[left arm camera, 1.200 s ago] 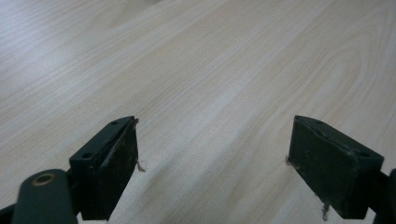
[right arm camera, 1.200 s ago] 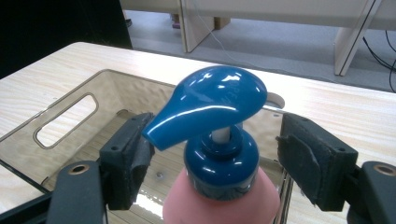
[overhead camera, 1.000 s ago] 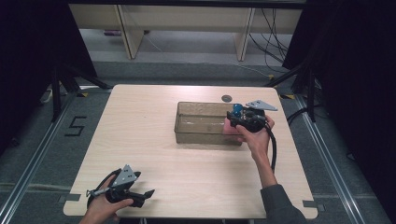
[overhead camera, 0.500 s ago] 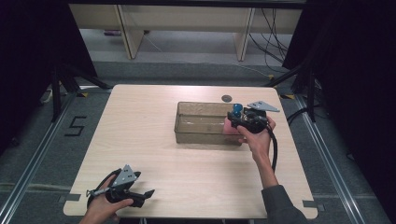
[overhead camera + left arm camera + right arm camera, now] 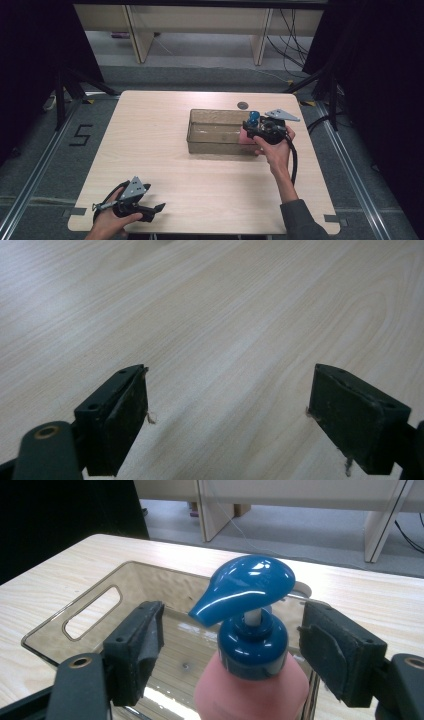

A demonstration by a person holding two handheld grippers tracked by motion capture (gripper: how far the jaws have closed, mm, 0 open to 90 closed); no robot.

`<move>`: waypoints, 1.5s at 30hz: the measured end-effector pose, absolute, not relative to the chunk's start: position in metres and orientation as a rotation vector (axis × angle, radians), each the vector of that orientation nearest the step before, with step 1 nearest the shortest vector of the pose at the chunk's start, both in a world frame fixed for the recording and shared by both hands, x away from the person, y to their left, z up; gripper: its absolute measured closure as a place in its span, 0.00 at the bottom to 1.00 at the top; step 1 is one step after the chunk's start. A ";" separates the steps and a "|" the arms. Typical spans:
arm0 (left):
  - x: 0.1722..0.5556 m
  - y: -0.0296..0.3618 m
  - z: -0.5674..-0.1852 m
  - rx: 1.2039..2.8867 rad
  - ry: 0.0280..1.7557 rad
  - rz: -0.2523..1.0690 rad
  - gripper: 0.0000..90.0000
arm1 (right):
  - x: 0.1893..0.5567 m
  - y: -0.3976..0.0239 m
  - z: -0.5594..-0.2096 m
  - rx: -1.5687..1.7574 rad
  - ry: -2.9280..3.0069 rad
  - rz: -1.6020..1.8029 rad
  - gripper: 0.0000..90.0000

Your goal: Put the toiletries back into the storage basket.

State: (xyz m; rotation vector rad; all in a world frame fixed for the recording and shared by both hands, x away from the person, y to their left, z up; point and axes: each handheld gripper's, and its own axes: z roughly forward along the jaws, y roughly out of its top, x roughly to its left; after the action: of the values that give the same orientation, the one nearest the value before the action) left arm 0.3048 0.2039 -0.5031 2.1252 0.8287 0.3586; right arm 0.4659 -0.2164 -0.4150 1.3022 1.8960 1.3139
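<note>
The right tool [image 5: 232, 645] stands with its jaws apart, one on each side of the blue collar of a pink pump bottle [image 5: 250, 680]. In the right gripper view a clear gap shows between each black pad and the bottle, so the tool is released and does not press on it. The jaws have just been opening a little further, with the bottle between them. The bottle stands upright, and its blue pump head [image 5: 243, 589] points to the left in this view. In the high view the right tool [image 5: 257, 131] is at the right end of a clear plastic bin [image 5: 214, 131], and the bottle [image 5: 253, 120] is just there at the bin's right wall; whether it stands inside the bin or just beside it I cannot tell.

The left tool [image 5: 227, 412] is also released: its jaws are wide apart over the bare worktop [image 5: 240, 305], with nothing between them. In the high view it [image 5: 156, 209] lies low at the near left corner of the worktop [image 5: 150, 130], well apart from the bin.
</note>
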 end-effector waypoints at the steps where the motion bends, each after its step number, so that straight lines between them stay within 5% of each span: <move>1: 0.305 0.204 -0.503 2.125 0.829 0.359 0.17 | 0.466 -0.216 -0.415 1.302 1.896 1.314 0.29; 45: 0.305 0.205 -0.502 2.143 0.816 0.379 0.17 | 0.437 -0.218 -0.417 1.254 1.932 1.298 0.29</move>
State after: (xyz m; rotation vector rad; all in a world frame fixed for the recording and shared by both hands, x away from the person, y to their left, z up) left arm 0.3054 0.2054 -0.5020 2.1431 0.8161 0.3791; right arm 0.4369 -0.2176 -0.4173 1.2535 1.9324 1.2979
